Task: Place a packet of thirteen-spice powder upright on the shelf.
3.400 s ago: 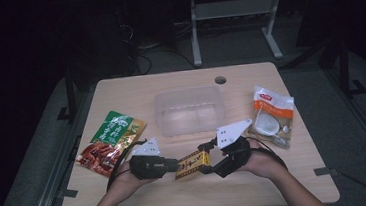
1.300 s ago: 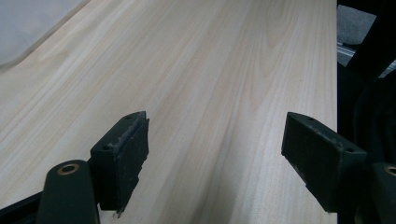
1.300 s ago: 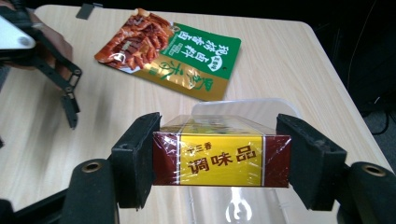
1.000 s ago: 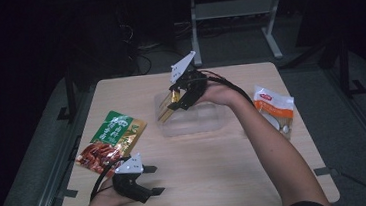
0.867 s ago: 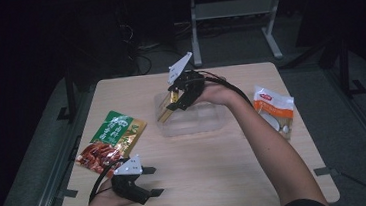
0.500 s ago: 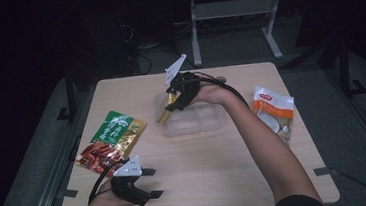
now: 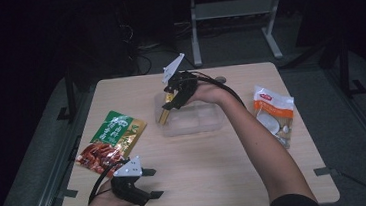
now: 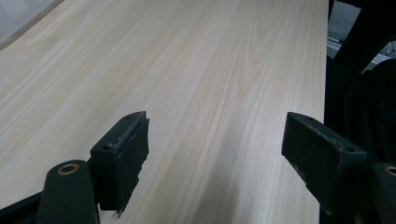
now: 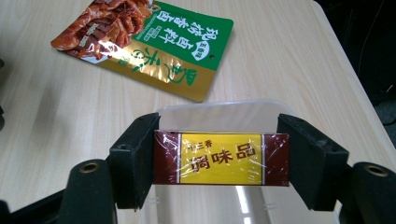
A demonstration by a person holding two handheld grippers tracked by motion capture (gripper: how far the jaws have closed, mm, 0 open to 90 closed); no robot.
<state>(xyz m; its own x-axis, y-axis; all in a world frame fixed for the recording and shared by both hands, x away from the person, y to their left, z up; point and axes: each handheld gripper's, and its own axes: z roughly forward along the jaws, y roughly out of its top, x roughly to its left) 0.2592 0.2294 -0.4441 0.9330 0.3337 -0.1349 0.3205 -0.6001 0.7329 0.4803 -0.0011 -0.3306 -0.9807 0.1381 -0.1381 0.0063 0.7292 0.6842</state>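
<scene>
My right gripper is shut on a small yellow and brown packet and holds it tilted over the left end of the clear plastic box. In the right gripper view the packet sits flat between both jaws, with the clear box just beyond it. My left gripper rests near the table's front left edge, open, with nothing between its jaws. The left gripper view has its two pads wide apart over bare wood.
A green and red snack pouch lies at the left of the table, seen also as the pouch past the box. A white and orange bag lies at the right. A small round hole is near the table's far edge.
The right gripper carried the packet from the front middle of the table to the far box, and has shifted slightly left over it. The left gripper let go and drew back to the front left.
</scene>
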